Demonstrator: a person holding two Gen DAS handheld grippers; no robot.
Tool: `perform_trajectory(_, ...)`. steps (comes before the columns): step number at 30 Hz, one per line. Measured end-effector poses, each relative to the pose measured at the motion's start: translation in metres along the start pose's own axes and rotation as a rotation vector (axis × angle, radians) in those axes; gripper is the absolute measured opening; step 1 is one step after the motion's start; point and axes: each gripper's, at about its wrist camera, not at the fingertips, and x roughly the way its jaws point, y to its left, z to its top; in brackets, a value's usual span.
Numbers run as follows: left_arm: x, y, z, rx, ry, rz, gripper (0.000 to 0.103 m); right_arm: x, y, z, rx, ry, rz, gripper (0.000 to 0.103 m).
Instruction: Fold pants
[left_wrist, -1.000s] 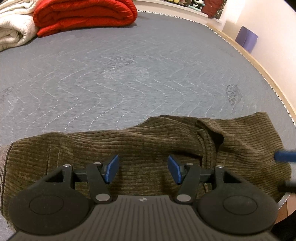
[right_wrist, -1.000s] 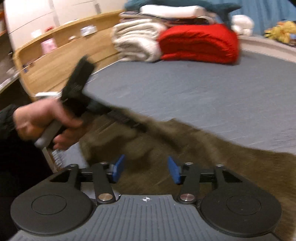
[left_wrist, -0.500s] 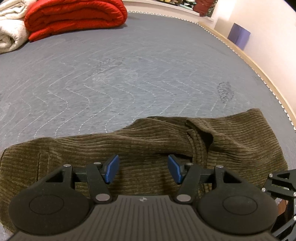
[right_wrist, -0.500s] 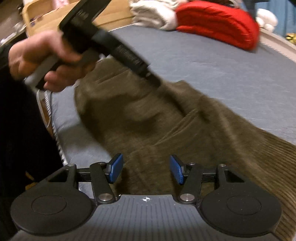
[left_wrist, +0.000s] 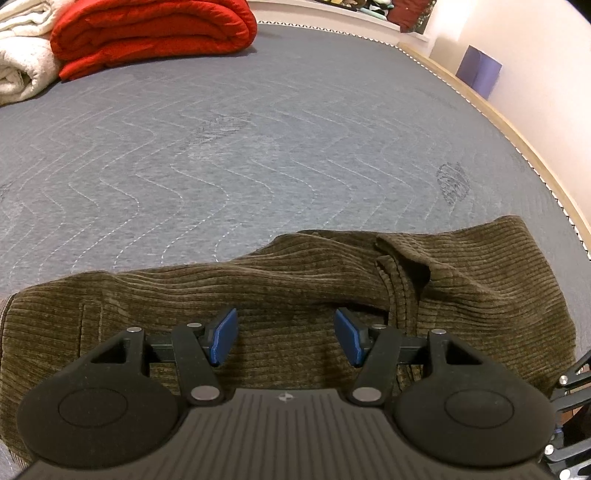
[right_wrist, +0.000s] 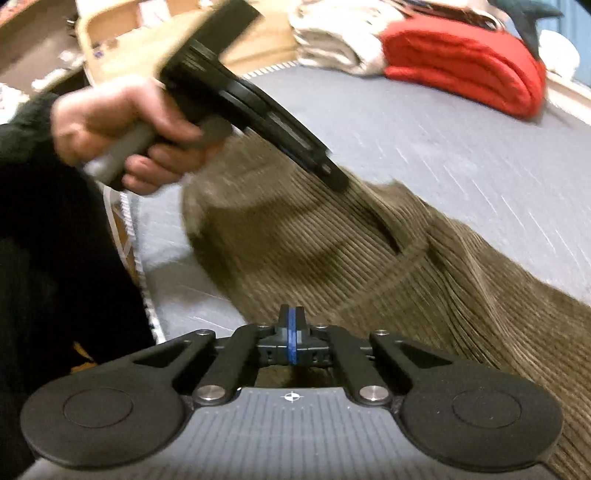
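Observation:
Olive-brown corduroy pants (left_wrist: 295, 291) lie across the near edge of a grey quilted mattress (left_wrist: 258, 155), with a fold ridge right of centre. My left gripper (left_wrist: 286, 338) is open just above the pants, blue pads apart, nothing between them. In the right wrist view the pants (right_wrist: 369, 258) run from left to lower right. My right gripper (right_wrist: 291, 332) is shut over the pants' near edge; whether cloth is pinched between the pads is hidden. The left gripper (right_wrist: 332, 177), held in a hand, hovers over the pants there.
A folded red blanket (left_wrist: 147, 33) and cream blankets (left_wrist: 18, 62) lie at the far end of the mattress. A wooden bed rim (left_wrist: 517, 140) runs along the right side, with a purple box (left_wrist: 480, 70) by the wall. The person's dark sleeve (right_wrist: 55, 277) is at left.
My right gripper has closed from open to shut at the pants' near edge. The left gripper has stayed open over the pants, shifting slightly.

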Motion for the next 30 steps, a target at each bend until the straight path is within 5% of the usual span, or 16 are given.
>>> perform_trajectory(5, 0.001, -0.001, 0.0, 0.005, 0.007, 0.005, 0.064, -0.001, -0.004, -0.002, 0.014, 0.003, -0.092, 0.003)
perform_trajectory(7, 0.002, -0.002, 0.0, 0.006, 0.009, 0.006, 0.064, 0.004, -0.008, -0.005, 0.012, 0.03, -0.133, 0.03)
perform_trajectory(8, 0.002, -0.002, 0.0, 0.007, 0.009, 0.007, 0.064, 0.007, -0.008, -0.007, 0.003, 0.037, -0.143, 0.055)
perform_trajectory(9, 0.002, -0.002, 0.001, 0.007, 0.009, 0.008, 0.064, 0.008, -0.007, -0.009, -0.009, 0.041, -0.156, 0.068)
perform_trajectory(16, 0.003, -0.002, 0.0, 0.007, 0.01, 0.009, 0.065, 0.026, 0.002, -0.015, -0.053, 0.105, -0.153, 0.061)
perform_trajectory(19, 0.003, 0.0, -0.001, 0.004, 0.011, 0.011, 0.065, 0.03, 0.0, -0.017, -0.034, 0.123, -0.142, 0.035)
perform_trajectory(24, 0.003, 0.0, 0.0, 0.002, 0.01, 0.011, 0.067, 0.025, -0.002, -0.015, -0.023, 0.095, -0.138, 0.015)
perform_trajectory(30, 0.003, 0.0, -0.001, 0.001, 0.01, 0.013, 0.067, -0.01, -0.008, -0.006, -0.003, -0.03, -0.055, 0.013)
